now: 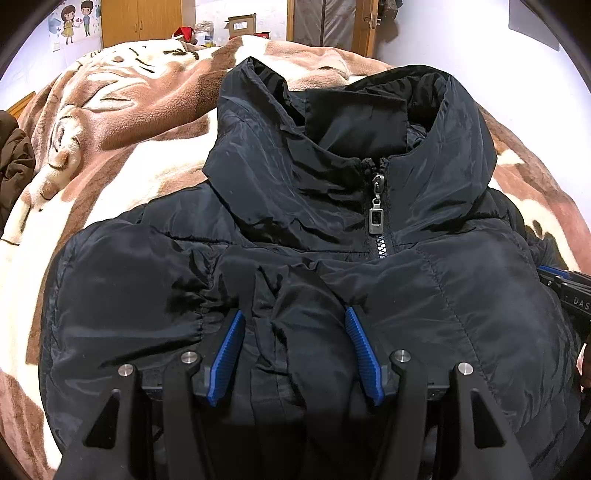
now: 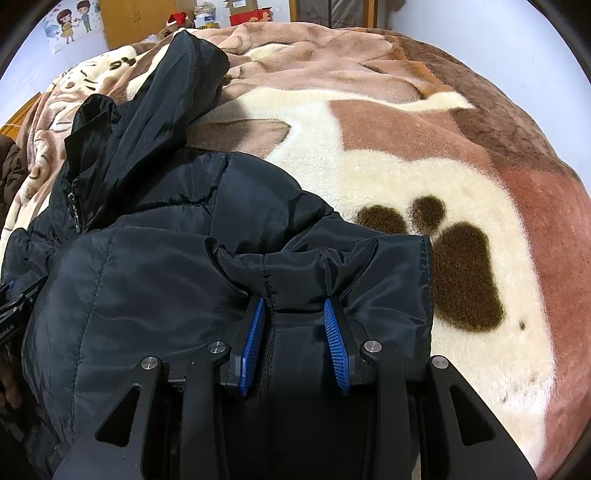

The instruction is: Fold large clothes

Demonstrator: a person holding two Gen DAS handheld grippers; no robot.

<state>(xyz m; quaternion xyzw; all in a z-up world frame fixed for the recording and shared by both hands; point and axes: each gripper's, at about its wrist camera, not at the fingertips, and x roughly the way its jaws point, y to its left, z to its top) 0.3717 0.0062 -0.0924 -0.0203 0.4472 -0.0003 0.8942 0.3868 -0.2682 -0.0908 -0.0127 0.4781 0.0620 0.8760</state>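
A black padded hooded jacket [image 1: 332, 206] lies zipped up on the bed, hood toward the far end, folded over itself. My left gripper [image 1: 295, 317] is shut on a bunched fold of the jacket's fabric near its lower middle. My right gripper [image 2: 293, 306] is shut on the jacket's folded edge [image 2: 295, 269] at its right side, with fabric gathered between the blue pads [image 2: 253, 343]. The jacket [image 2: 166, 240] fills the left half of the right wrist view. The other gripper's black body shows at the right edge of the left wrist view [image 1: 569, 291].
The bed carries a brown and cream fleece blanket [image 2: 406, 155] with a paw print [image 2: 461, 273]. A brown garment [image 1: 11, 162] lies at the left edge. Wooden wardrobes [image 1: 140, 18] and cardboard boxes [image 1: 242, 24] stand beyond the bed.
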